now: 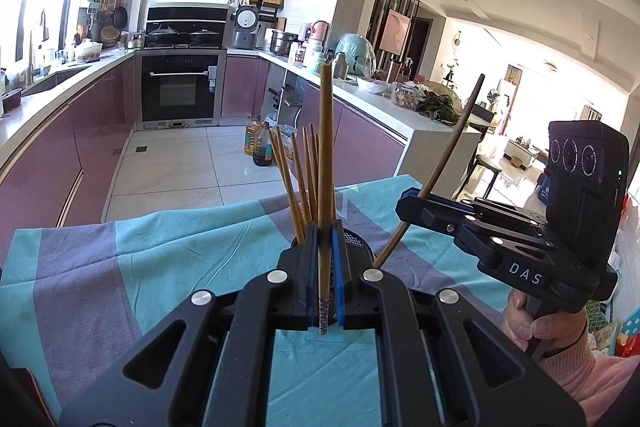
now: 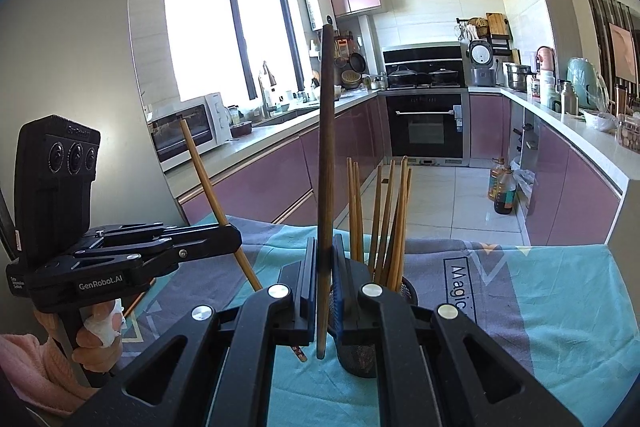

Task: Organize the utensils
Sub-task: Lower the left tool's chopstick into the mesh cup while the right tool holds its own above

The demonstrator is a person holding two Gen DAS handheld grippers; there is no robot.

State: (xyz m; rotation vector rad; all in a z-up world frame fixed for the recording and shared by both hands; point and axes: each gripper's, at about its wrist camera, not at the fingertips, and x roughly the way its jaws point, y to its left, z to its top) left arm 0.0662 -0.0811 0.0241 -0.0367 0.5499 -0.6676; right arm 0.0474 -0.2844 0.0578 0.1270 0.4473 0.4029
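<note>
The bench (image 1: 120, 259), covered with a teal-and-grey cloth (image 2: 560, 287), carries a dark mesh chopstick holder (image 2: 406, 287) that stands near its far edge, about midway along it. Several light wooden chopsticks (image 2: 384, 211) already stand in the holder, fanned slightly apart.

The step in hand appears to be dropping two more sticks into that holder. To do it well, each stick should be brought upright above the open mouth, its lower tip lowered inside the rim before the grip loosens, so it neither skates off the mesh edge nor knocks the fanned sticks. Taking one stick at a time would likely keep the two grippers from crowding each other over so narrow an opening.

The left gripper (image 1: 325, 267) is clamped on a light chopstick (image 1: 326, 147) with a patterned lower end; it hangs just in front of the holder, pointing gently downward, the stick near upright in its own view and leaning in the other. The right gripper (image 2: 325, 279) is clamped on a darker brown chopstick (image 2: 326, 147), also tilted slightly down, close beside the holder's near-left side, with the stick's tip hanging just above the cloth. A hand (image 1: 536, 323) in a pink sleeve grips the right handle; a bandaged finger (image 2: 106, 327) shows on the left one.
</note>
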